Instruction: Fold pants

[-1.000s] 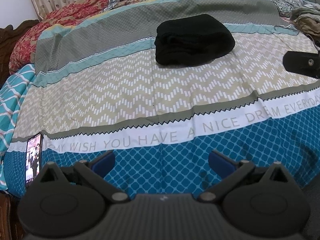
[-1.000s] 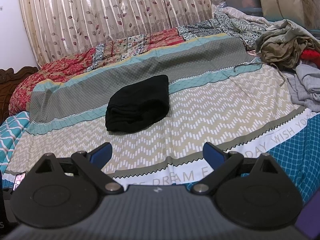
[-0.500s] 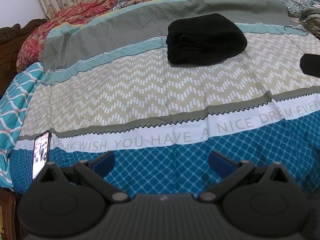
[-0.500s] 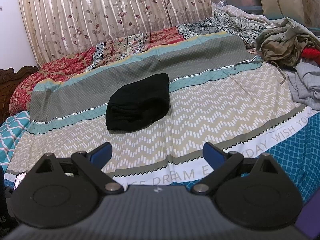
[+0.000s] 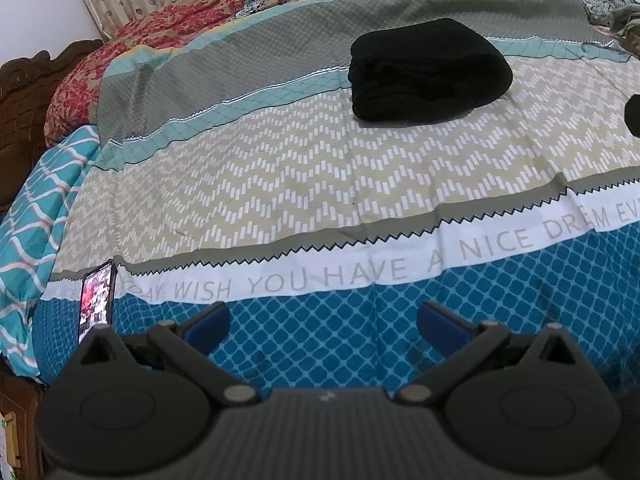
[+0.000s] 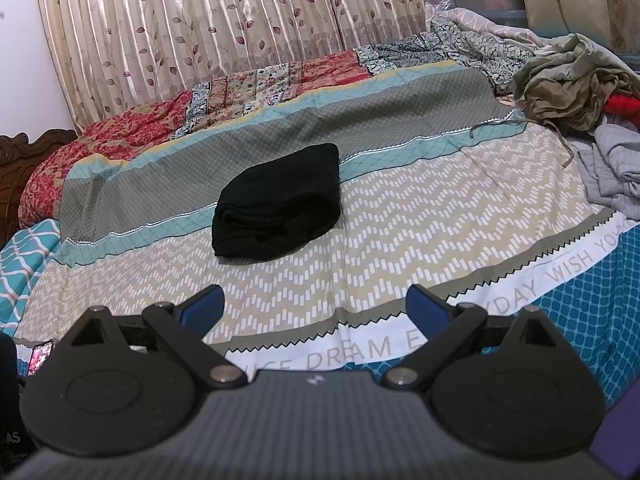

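Observation:
Black pants [image 5: 428,70] [image 6: 278,202] lie folded into a compact bundle on the patterned bedsheet [image 5: 304,184] [image 6: 420,220], across the teal stripe and the beige zigzag band. My left gripper [image 5: 323,322] hangs open over the blue near edge of the bed, well short of the bundle, with nothing between its blue pads. In the same way my right gripper [image 6: 315,306] stands open and empty above the white lettered band, the pants lying ahead and slightly left of it. A dark edge of the right gripper shows at the right border of the left wrist view.
A lit phone [image 5: 96,300] [image 6: 40,356] lies at the bed's near left corner. A heap of loose clothes [image 6: 576,88] and grey garments [image 6: 612,172] sits at the right. Floral blankets [image 6: 248,92] and a curtain [image 6: 224,20] lie behind, with a carved wooden headboard [image 5: 28,96] at left.
The left wrist view has swung left, so the pants and the right gripper's edge shifted right in it. The right gripper barely moved. Both stayed open.

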Motion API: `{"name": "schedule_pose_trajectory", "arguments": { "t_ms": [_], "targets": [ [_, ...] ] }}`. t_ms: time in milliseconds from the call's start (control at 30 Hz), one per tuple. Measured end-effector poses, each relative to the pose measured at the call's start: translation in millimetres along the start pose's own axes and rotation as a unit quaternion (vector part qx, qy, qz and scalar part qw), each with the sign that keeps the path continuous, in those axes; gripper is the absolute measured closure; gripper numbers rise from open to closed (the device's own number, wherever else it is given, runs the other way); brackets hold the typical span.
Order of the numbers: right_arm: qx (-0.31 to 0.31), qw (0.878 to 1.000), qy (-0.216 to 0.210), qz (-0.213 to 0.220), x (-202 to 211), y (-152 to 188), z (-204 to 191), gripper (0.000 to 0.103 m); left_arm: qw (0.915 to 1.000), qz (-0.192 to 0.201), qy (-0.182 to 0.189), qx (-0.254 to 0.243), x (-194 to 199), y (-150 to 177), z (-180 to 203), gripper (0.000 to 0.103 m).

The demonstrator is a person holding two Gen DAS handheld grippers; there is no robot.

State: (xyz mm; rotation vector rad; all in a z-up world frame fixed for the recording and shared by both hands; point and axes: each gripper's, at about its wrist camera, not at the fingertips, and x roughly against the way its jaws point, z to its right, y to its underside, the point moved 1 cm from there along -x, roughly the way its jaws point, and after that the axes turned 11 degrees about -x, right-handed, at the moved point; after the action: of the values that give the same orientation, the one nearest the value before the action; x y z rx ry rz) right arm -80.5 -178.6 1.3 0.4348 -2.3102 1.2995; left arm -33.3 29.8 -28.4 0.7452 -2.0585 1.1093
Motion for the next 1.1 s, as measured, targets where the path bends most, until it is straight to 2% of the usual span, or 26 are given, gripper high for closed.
{"name": "schedule_pose_trajectory", "arguments": {
  "t_ms": [433, 667, 867, 1100],
  "targets": [
    [-0.002, 1.0, 0.0, -0.005, -1.7, -1.0, 2.7, 0.004, 0.9998, -0.001, -0.012, -0.016, -4.4, 0.7, 3.1, 0.0],
    [-0.013, 1.0, 0.001, -0.018, -6.0, -1.1, 9.8, 0.004, 0.9997, 0.002, -0.007, -0.025, -2.4, 0.5, 8.6, 0.0],
    [-0.009, 1.0, 0.019, -0.019, -6.0, -4.1, 12.5, 0.004, 0.9993, 0.033, 0.01, -0.015, 8.1, -1.2, 4.8, 0.0],
    [0.016, 0.999, 0.034, -0.016, 0.0, -5.0, 5.9, 0.004, 0.9952, 0.096, 0.02, -0.001, 22.1, -1.8, -10.2, 0.0]
  ]
}}
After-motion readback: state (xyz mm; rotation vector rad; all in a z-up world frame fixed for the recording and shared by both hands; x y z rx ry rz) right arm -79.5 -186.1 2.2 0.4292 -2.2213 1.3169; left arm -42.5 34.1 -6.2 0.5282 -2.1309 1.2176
